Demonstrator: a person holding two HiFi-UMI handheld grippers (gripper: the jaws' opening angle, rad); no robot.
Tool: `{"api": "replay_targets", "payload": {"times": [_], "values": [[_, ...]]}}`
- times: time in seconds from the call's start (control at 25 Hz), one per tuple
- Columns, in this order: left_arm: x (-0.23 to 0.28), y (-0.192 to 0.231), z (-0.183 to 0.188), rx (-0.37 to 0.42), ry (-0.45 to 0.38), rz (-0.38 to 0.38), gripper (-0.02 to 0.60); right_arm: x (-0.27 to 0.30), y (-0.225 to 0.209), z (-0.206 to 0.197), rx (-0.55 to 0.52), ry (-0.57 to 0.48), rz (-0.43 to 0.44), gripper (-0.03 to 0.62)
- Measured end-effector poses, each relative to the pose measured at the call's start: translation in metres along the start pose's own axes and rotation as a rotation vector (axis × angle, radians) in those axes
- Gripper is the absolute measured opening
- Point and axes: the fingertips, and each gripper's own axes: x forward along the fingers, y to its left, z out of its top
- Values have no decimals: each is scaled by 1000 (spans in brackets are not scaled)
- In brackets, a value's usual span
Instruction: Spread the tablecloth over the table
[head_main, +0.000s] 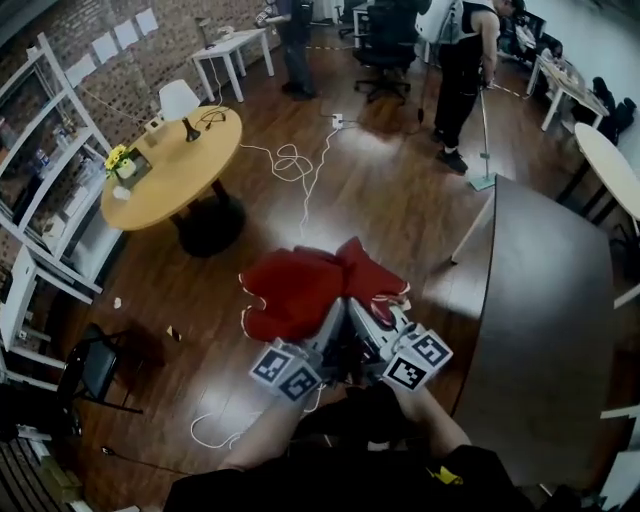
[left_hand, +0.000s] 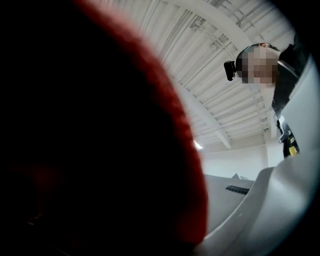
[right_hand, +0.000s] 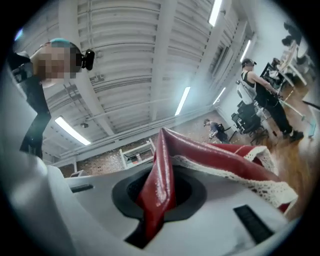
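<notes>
You hold the bunched red tablecloth (head_main: 300, 285) clamped in your left tool (head_main: 326, 322) and right tool (head_main: 364, 316), near the dark worktop's (head_main: 545, 300) left edge.

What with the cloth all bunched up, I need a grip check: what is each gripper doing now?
Left gripper: shut on the red tablecloth.
Right gripper: shut on the same tablecloth.

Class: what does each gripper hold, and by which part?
Both hold the red tablecloth: right gripper pinches a fold by its lace edge; where the left gripper grips is hidden by cloth.
</notes>
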Motion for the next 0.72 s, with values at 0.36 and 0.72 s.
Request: {"api": "replay_targets", "payload": {"times": [0.36,0.72], "values": [[189,49,-11,-49,-26,-12,6,31,-165,101,-44,-5,0,26],[411,4,-47,42,59,-262,6,-26,-321,246,-247,-125,-185,26]]}}
